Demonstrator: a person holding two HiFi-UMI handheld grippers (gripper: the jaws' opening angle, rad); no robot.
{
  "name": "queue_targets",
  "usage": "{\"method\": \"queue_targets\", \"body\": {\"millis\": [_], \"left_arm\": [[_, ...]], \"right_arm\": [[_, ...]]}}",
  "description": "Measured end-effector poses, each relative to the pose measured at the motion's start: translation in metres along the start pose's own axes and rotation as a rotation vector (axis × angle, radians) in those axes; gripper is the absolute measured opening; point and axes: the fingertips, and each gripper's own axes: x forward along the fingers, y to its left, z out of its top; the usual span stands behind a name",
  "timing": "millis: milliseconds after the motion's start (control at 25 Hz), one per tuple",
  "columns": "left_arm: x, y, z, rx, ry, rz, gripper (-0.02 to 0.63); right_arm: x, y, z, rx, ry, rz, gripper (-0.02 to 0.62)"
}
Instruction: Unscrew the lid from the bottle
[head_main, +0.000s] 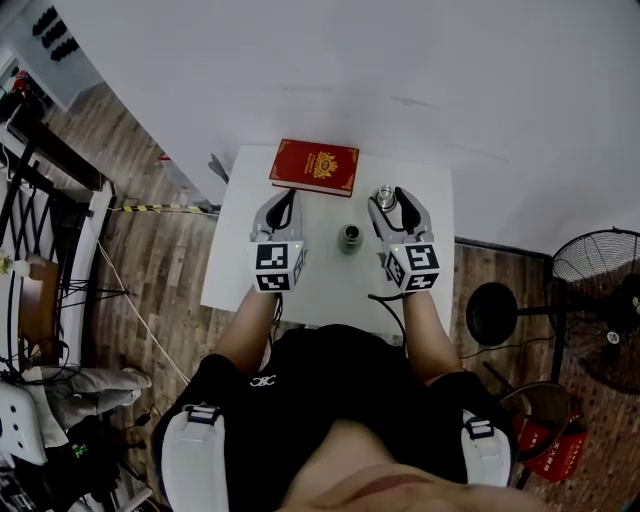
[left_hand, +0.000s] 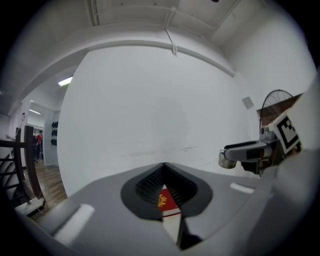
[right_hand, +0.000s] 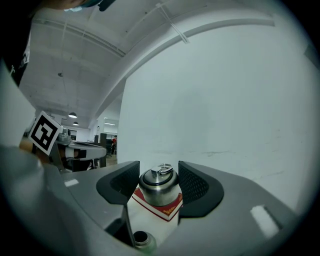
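**Lid (right_hand: 159, 186).** The steel lid is clamped between the pads of the right tool (right_hand: 159, 172). The jaws stand wide to span its side wall, and the knob faces up. The tool points level and holds the lid raised above the counter (head_main: 240, 262), near the corner of the book (head_main: 314, 167). A grip across the side wall suits turning the lid. Held upright like this, the lid can be set down on its rim.

**Bottle (head_main: 350, 237).** The bottle stands upright on the counter between the two tools and touches neither. Its mouth is open. The lid is therefore judged fully unscrewed and lifted clear, with the thread not engaged.

**Left tool (head_main: 287, 200).** The jaws are fully together with nothing between them. Only the book shows through the slit below the tips. The tool hovers to the left of the bottle, apart from it. A bottle with its lid off needs no bracing, so this tool carries no load.

**Remaining step, as judged.** Set the lid on a bare part of the counter.

**Caution.** The bottle stands close to the right tool. A low sweep toward the centre could tip it, so keep the lid high until it is past the bottle.
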Motion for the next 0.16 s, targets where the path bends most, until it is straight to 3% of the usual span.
{"method": "queue_targets", "body": {"millis": [160], "left_arm": [[-0.0046, 0.0017, 0.0062, -0.017, -0.018, 0.013, 0.054]], "right_arm": [[-0.0003, 0.0053, -0.0030, -0.018, 0.011, 0.011, 0.247]]}}
